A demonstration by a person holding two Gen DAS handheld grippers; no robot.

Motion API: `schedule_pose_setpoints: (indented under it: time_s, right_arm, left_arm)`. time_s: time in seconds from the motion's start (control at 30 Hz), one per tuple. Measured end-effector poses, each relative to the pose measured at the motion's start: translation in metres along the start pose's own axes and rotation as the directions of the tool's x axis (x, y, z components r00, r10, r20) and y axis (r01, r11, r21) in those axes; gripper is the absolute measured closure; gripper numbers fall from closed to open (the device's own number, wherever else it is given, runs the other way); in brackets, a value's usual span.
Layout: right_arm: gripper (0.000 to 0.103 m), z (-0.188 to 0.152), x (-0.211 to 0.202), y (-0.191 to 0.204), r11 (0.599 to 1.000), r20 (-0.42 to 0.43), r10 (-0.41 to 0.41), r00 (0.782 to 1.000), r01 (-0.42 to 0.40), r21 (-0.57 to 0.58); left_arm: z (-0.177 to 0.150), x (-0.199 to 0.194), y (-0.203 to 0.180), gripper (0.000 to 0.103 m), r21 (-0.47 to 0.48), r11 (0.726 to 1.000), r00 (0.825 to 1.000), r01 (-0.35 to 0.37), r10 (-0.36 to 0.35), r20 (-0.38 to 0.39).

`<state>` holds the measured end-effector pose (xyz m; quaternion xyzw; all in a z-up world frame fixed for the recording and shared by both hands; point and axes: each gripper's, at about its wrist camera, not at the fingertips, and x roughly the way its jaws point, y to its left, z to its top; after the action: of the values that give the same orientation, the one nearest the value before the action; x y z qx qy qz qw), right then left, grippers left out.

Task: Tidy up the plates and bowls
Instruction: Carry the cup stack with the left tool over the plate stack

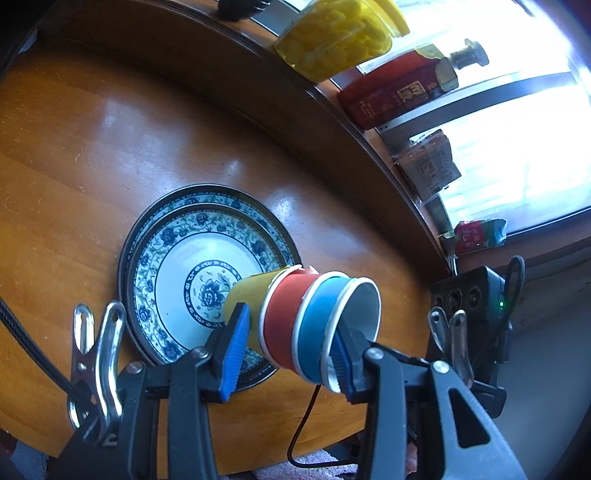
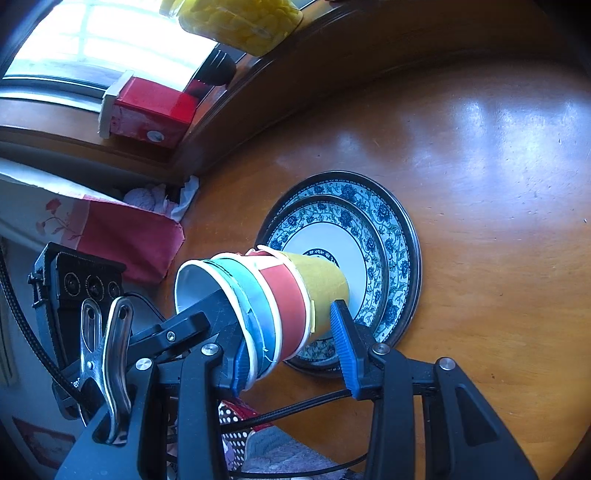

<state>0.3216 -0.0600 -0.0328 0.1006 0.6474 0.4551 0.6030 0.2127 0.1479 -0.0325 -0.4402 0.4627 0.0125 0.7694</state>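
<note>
A nested stack of paper cups [image 1: 306, 325], yellow, red and blue outside and white inside, is held sideways over two stacked blue-and-white floral plates [image 1: 177, 266] on the round wooden table [image 1: 92, 155]. My left gripper [image 1: 288, 354] and my right gripper [image 2: 291, 343] each span the stack along its length, one blue pad at the yellow end and one at the open rim. The stack [image 2: 266, 306] and plates [image 2: 384, 236] also show in the right wrist view. The other gripper's black finger reaches into the open cup mouth there.
On the windowsill behind the table stand a jar of yellow pieces [image 1: 340, 33], a red box [image 1: 391, 92] and small packets [image 1: 428, 166]. A red cloth bag [image 2: 122, 236] sits beside the table. Cables hang below the table edge.
</note>
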Motion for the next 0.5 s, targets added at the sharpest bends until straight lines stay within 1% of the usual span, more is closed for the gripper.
schedule_pose_setpoints:
  time_s: [0.33,0.5]
  right_arm:
    - [0.062,0.003,0.012,0.001,0.999,0.007,-0.016,1.0,0.016,0.029]
    - [0.062,0.007,0.008,0.004,1.0,0.048,-0.023,0.999,0.022,0.019]
  left_arm:
    - [0.007,0.005,0.014,0.061,-0.015,1.0,1.0,-0.002,0.002,-0.02]
    - [0.011,0.004,0.022,0.061,-0.027,0.999,1.0,-0.025,0.025,-0.009]
